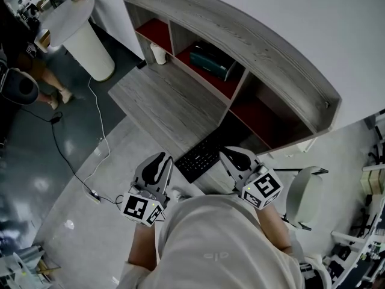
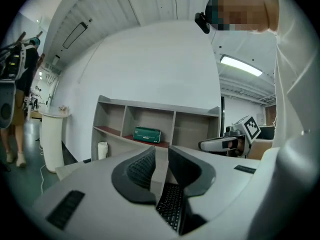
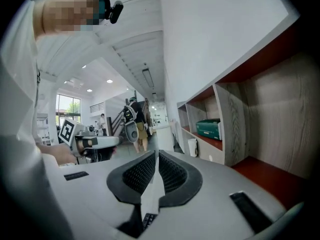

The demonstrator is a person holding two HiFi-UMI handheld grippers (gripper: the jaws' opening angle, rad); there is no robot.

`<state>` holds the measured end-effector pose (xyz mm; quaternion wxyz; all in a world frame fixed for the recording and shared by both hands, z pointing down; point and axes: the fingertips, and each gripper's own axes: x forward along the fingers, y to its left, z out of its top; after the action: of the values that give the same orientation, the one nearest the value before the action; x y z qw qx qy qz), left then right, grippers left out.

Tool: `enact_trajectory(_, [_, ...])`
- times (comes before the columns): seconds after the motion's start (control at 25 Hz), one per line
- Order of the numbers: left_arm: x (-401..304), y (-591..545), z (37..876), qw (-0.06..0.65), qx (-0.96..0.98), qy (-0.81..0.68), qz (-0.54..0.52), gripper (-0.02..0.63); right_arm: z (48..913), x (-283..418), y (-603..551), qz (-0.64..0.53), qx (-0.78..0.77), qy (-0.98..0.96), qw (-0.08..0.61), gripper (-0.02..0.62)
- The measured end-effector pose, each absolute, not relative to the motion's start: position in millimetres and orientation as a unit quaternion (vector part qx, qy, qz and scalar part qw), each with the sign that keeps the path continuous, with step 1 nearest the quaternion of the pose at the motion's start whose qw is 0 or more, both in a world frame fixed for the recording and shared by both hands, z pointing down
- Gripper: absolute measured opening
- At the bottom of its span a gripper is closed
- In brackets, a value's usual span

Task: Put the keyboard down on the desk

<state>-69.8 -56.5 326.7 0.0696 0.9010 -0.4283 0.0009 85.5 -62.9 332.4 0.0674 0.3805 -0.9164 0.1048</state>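
Setting: grey wood-grain bench (image 1: 162, 101) against a white wall, topped by a curved hutch (image 1: 252, 53) with red-floored compartments, pale floor all round.
Hutch contents: green case (image 1: 212, 60) in the middle compartment, small white container (image 1: 159, 53) in the left one. Both well apart from the work, clear of the landing spot.
Keyboard: black keyboard (image 1: 198, 156) at the near edge of the bench, just in front of the rightmost compartment, lengthwise between the two tools. Seemingly lying on the top or just over it, contact underneath not visible.
Left hand-held gripper (image 1: 161, 161): released, jaws apart, left end of the keyboard between and below them, pads not pressing on it. Probably slack because of support already under that end.
Right hand-held gripper (image 1: 231, 157): clenched on the right end of the keyboard, pads pinching its thin edge, keys showing just below. Probably kept tight to steady the board against sliding or tipping off the near edge.
Grip layout: one tool at each short end, a sensible way of keeping a long flat thing level on the way down.
Stage: putting-down seemingly almost done, only the right-hand release left.
Risk: board close to the near edge, possible tip-off with any overhang.
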Motion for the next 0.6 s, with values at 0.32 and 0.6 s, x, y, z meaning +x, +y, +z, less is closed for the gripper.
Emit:
enact_trajectory(0.32, [-71.7,-56.9,321.0,0.068,0.896,-0.439,-0.004,0.072,323.8,83.0,-61.4,0.086,0.374,-0.921,0.072,0.046])
enact_trajectory(0.6, [-76.5,-59.7,320.7,0.070,0.892,-0.446,-0.003,0.051,326.2,78.7,-60.9,0.070,0.367,-0.923,0.093,0.046])
